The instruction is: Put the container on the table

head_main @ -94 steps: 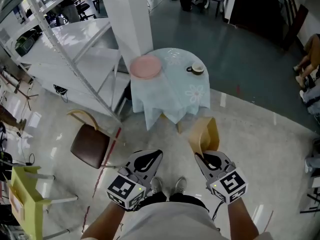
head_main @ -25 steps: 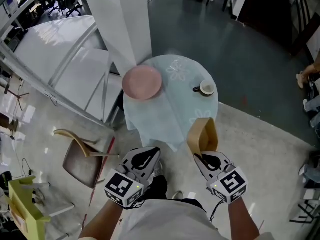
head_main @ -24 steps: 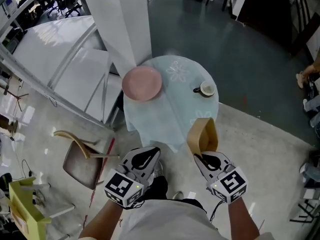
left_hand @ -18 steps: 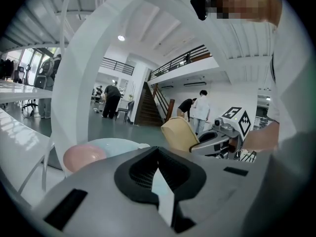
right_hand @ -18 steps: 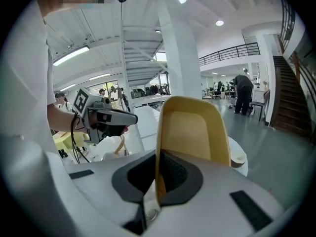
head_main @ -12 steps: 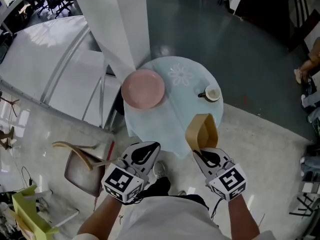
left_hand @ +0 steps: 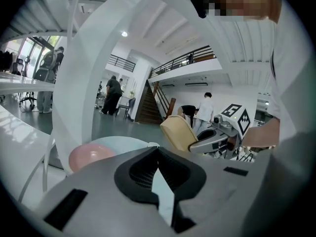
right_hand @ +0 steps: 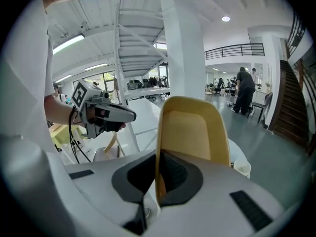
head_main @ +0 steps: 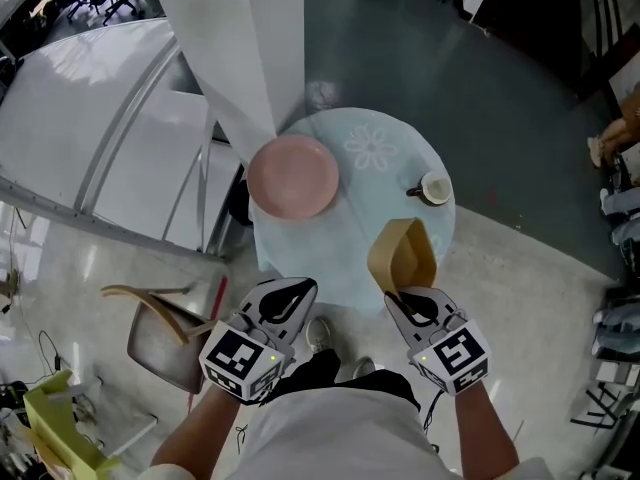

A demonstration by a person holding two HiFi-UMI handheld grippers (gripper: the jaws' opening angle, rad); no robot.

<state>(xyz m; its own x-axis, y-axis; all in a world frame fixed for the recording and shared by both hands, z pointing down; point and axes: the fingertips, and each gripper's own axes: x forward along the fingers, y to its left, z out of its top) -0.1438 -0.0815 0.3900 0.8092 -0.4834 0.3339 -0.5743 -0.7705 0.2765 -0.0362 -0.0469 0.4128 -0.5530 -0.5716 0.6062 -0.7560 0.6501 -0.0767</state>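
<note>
Container [head_main: 402,253] is bound for the round counter [head_main: 335,243] at frame centre, whose bare lower edge gives me room. Pink plate [head_main: 292,176] sits upper left, empty. Right claw [head_main: 408,296] clamps the tan container's wall, cavity empty, at the counter's lower right. My left claw [head_main: 298,288] is closed on nothing. Cup [head_main: 435,189] sits right.

Grey-shelled left claw [head_main: 298,290], right claw [head_main: 402,298] — checkered marker cubes [head_main: 240,360], white shirt [head_main: 340,438]
</note>
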